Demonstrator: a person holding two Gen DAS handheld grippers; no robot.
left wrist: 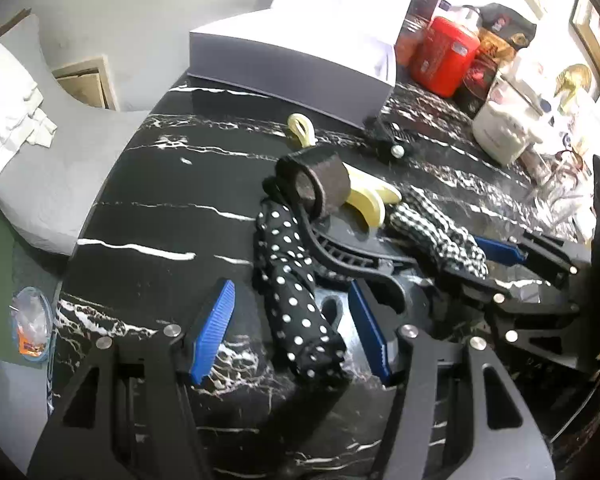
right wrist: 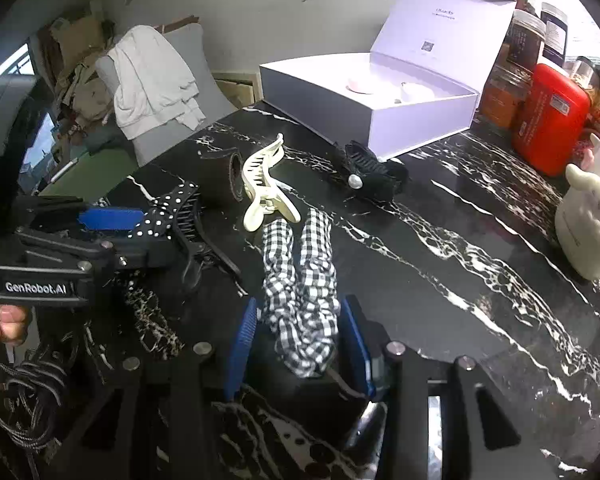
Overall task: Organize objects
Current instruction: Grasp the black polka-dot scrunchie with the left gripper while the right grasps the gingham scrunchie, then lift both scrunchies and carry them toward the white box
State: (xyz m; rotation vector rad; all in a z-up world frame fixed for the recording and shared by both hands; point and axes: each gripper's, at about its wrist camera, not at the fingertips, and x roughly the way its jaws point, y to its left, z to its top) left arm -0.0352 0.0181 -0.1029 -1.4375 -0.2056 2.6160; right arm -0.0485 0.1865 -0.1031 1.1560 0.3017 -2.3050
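On the black marble table (right wrist: 440, 240), a black-and-white checked scrunchie (right wrist: 300, 280) is enclosed at its near end by the blue pads of the right gripper (right wrist: 298, 344), whose jaws stand narrowed against the fabric on both sides. In the left wrist view, the left gripper (left wrist: 292, 324) is seen with its jaws wide, set to either side of a black polka-dot hair clip (left wrist: 292, 280), which lies between the pads without being pressed by them. A cream claw clip (right wrist: 264, 188) is seen just beyond the scrunchie, and a dark rolled band (left wrist: 320, 184) beside it. Farther back, a black bow clip with a pearl (right wrist: 364, 172) is found near the open white box (right wrist: 380, 88), well apart from both grippers.
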